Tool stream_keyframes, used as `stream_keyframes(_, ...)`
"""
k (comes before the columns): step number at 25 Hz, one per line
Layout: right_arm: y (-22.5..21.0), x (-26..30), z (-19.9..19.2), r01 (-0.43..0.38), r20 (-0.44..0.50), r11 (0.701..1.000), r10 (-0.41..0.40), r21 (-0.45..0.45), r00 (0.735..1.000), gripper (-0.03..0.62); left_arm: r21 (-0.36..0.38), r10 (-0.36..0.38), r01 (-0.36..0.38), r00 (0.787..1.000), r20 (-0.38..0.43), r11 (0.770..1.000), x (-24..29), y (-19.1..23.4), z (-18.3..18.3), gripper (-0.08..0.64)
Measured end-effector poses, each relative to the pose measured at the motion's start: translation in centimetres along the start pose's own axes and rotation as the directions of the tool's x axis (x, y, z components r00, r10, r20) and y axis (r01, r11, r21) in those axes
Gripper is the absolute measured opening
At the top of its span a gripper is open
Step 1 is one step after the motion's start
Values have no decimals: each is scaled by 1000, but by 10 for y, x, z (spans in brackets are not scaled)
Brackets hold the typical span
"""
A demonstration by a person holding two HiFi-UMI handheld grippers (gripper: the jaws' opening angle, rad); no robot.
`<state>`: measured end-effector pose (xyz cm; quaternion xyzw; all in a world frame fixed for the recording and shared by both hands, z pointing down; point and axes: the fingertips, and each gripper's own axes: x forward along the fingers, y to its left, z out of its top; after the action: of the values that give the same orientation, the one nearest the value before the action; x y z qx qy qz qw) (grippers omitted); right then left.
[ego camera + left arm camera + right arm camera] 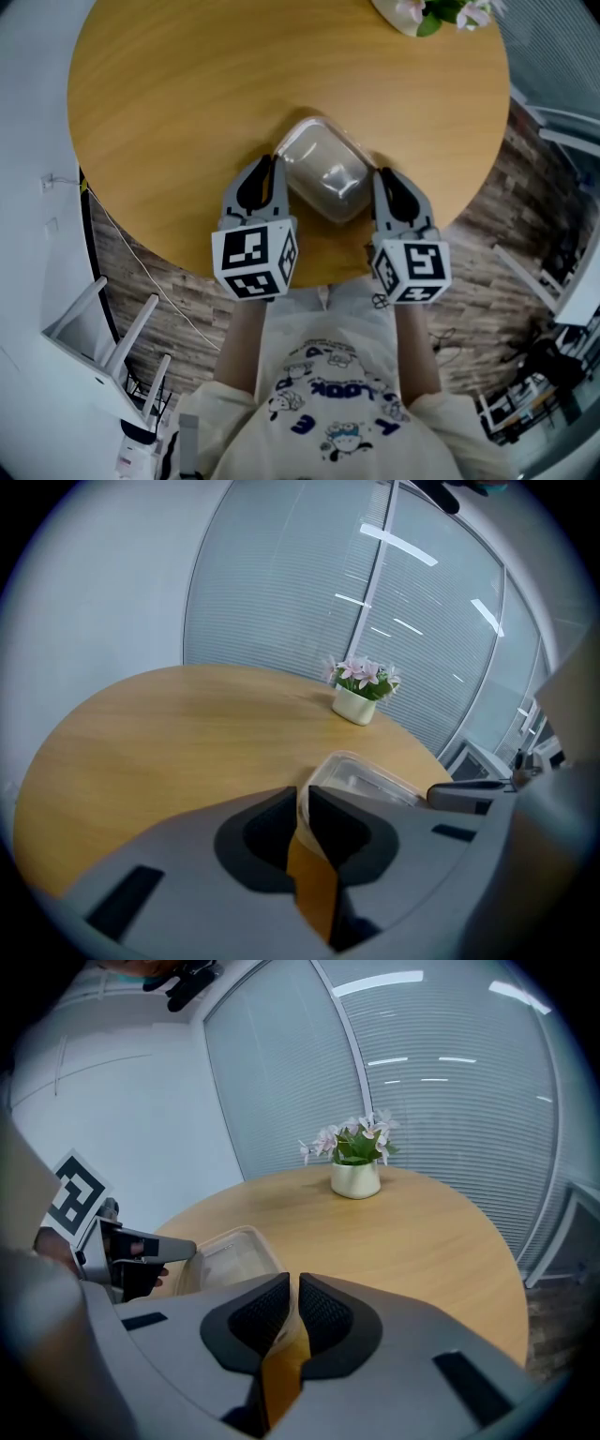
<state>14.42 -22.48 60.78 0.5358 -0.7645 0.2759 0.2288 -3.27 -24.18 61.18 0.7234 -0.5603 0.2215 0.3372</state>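
Both grippers are closed on the clear container. The left gripper pinches its rim at 9 o'clock and the right gripper pinches it at 3 o'clock. The container looks to rest on the round table, close to the 6 o'clock edge. I'd worry about that thin, springy rim: if one side pulls harder, it could buckle or slip free, and the container could tip off the near edge. There's room to move toward 10 to 12 o'clock, and the flower pot stands well apart at 1 o'clock.
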Motion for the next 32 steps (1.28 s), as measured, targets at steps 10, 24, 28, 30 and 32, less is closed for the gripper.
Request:
stream_keyframes(10, 3, -1, 2, -1, 5, 1000, 2, -16, 1000, 20, 7, -5, 5, 1000, 13, 1000, -2, -1, 1, 25)
stream_keyframes(24, 12, -19, 33, 6, 78, 999, -1, -53, 997, 20, 33, -15, 12, 995, 95, 999, -27, -6, 32, 25)
stream_keyframes(28, 17, -25, 58, -5, 129, 997, 15, -78, 992, 20, 43, -10, 3, 989, 149, 999, -38, -9, 54, 25)
stream_keyframes(30, 18, -30, 69, -4, 154, 996, 18, -89, 988, 20, 49, -6, -2, 984, 177, 999, -45, -11, 65, 25)
stream_keyframes(32, 20, -35, 80, -5, 179, 995, 23, -101, 984, 20, 54, -3, -8, 978, 207, 999, -54, -13, 76, 25)
